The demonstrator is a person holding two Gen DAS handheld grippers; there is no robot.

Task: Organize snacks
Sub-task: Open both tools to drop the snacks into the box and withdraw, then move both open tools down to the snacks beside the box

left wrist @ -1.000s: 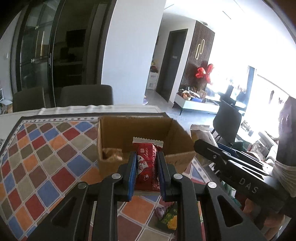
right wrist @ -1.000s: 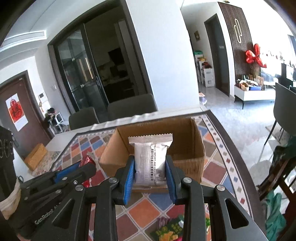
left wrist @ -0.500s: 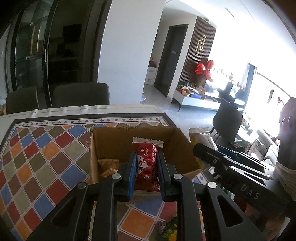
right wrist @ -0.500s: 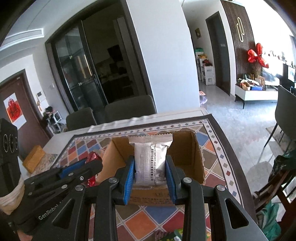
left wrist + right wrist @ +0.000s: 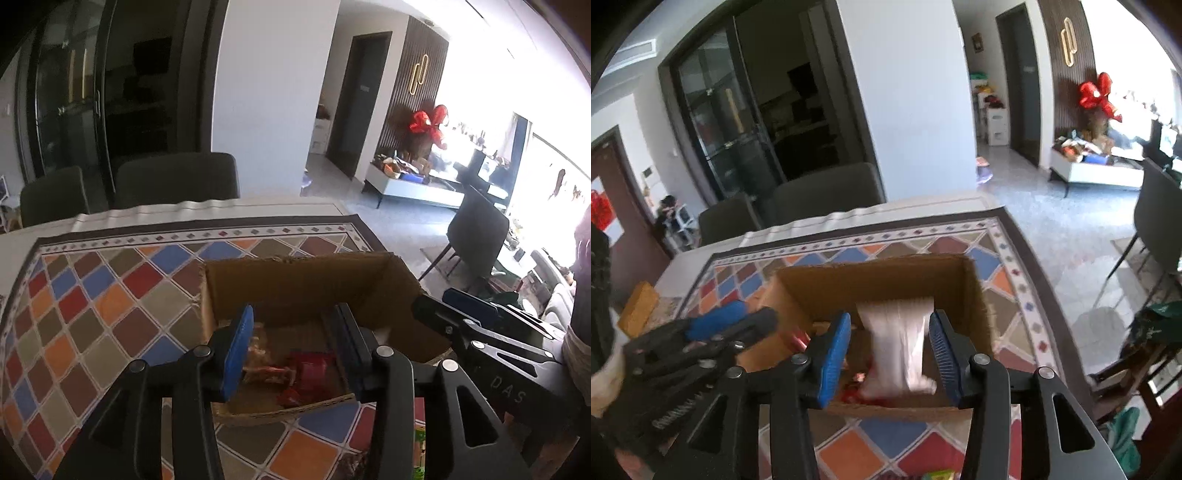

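Note:
An open cardboard box [image 5: 295, 280] [image 5: 871, 284] stands on the patterned tablecloth. My left gripper [image 5: 293, 339] is open above the box; the red snack packet [image 5: 310, 373] lies inside on the box floor beside other wrappers. My right gripper [image 5: 890, 339] is open over the box; the white snack packet [image 5: 901, 347] is blurred between the spread fingers, free of them, dropping into the box. The right gripper shows at the right of the left wrist view [image 5: 480, 332]. The left gripper shows at the left of the right wrist view [image 5: 713, 332].
The colourful diamond-patterned tablecloth [image 5: 92, 314] covers the table. A green snack packet [image 5: 938, 474] lies on it in front of the box. Dark chairs [image 5: 173, 181] stand at the far table edge. A yellow box [image 5: 637, 308] lies at the left.
Both grippers moved over the box and opened. The red packet dropped from the left gripper into the box; the white packet left the right gripper and is falling in.

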